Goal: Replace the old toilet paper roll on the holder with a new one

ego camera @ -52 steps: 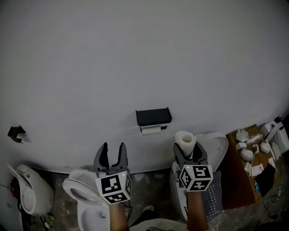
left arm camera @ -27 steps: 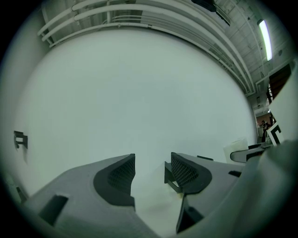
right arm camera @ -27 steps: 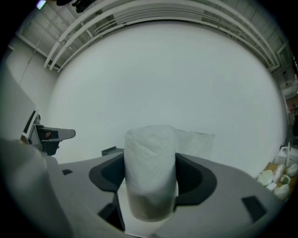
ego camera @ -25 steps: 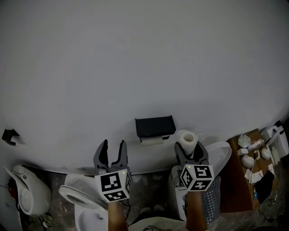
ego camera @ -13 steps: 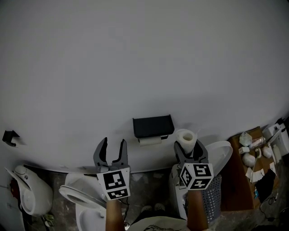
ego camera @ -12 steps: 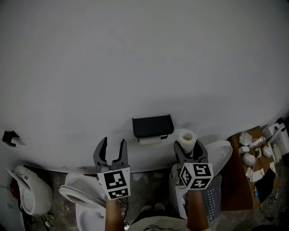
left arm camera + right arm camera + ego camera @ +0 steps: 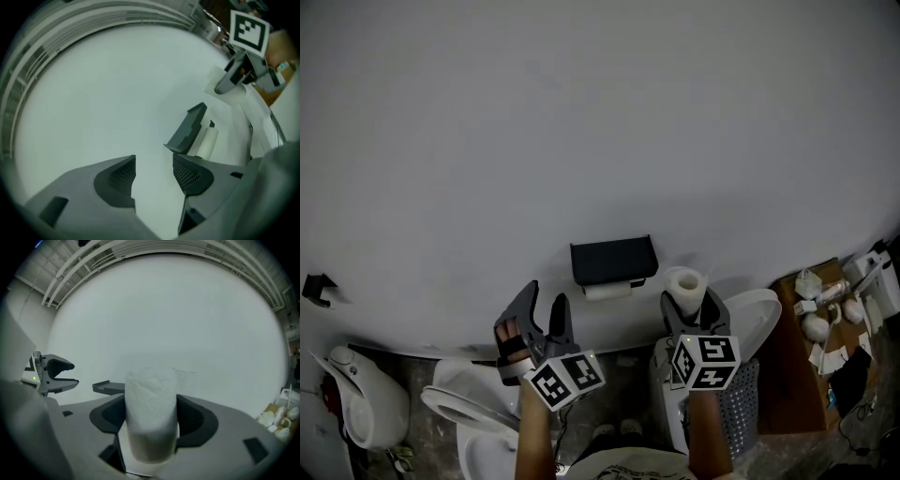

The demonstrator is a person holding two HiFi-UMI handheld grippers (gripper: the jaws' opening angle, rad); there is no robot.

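Note:
A black holder [image 7: 613, 260] hangs on the white wall with a thin old roll [image 7: 608, 292] under its lid. The left gripper view shows the same holder [image 7: 187, 130] and old roll [image 7: 206, 143] just beyond my jaws. My left gripper [image 7: 542, 313] is open and empty, tilted, below and left of the holder. My right gripper [image 7: 689, 313] is shut on a full new roll [image 7: 683, 290], held upright to the right of the holder. The right gripper view has this new roll [image 7: 151, 411] squeezed between both pads.
A white toilet [image 7: 478, 412] sits below my left gripper, and a second white fixture [image 7: 359, 408] is at far left. A brown surface [image 7: 830, 323] at right carries several small items. A small black wall fitting [image 7: 317, 288] is at left.
My left gripper has rolled, its marker cube swinging right, and edged toward the holder. The right gripper with the new roll has stayed almost still.

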